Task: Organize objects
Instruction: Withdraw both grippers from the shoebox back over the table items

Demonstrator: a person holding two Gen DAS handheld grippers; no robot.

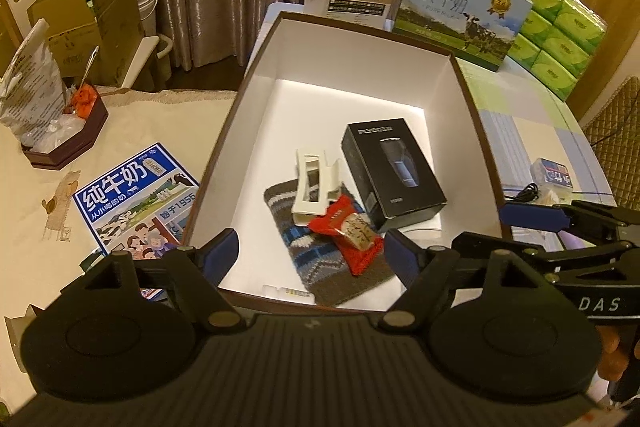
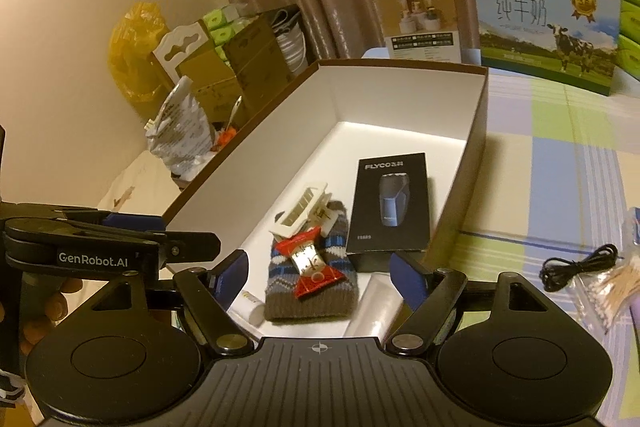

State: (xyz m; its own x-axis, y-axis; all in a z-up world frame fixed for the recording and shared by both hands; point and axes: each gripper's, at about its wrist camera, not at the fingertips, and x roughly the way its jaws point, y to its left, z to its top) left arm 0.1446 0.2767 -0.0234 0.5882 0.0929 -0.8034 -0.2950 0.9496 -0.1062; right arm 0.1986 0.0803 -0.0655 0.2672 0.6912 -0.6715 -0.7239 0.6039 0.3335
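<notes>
1. Both tongs hang above the near end of the big box, jaws spread apart with nothing between them: the left gripper (image 1: 310, 253) over the box's near rim, the right gripper (image 2: 320, 273) just beside it.
2. Seen from the side, the left gripper's arm reads "GenRobot.AI"; the right one shows the letters "DAS".
3. Inside the open box (image 2: 400, 99), brown outside and white within, a knitted pouch (image 1: 316, 255) lies flat on the floor near the front.
4. On the pouch rest a white hair clip (image 1: 310, 189) and a red sweet wrapper (image 1: 354, 231), touching each other; the wrapper's writing is too small to read.
5. Just beside them lies a black shaver box (image 2: 390, 205) marked "FLYCO", flat on its back, its long axis running along the box's length.
6. Left of the open box lies a blue milk carton (image 1: 138, 197) flat on the cloth, printed "纯牛奶".
7. Behind the box stands a milk case (image 2: 546, 27), also "纯牛奶", with a cow picture, next to a white carton (image 2: 416, 17).
8. A black cable (image 2: 576, 267) lies on the checked cloth to the right.
</notes>
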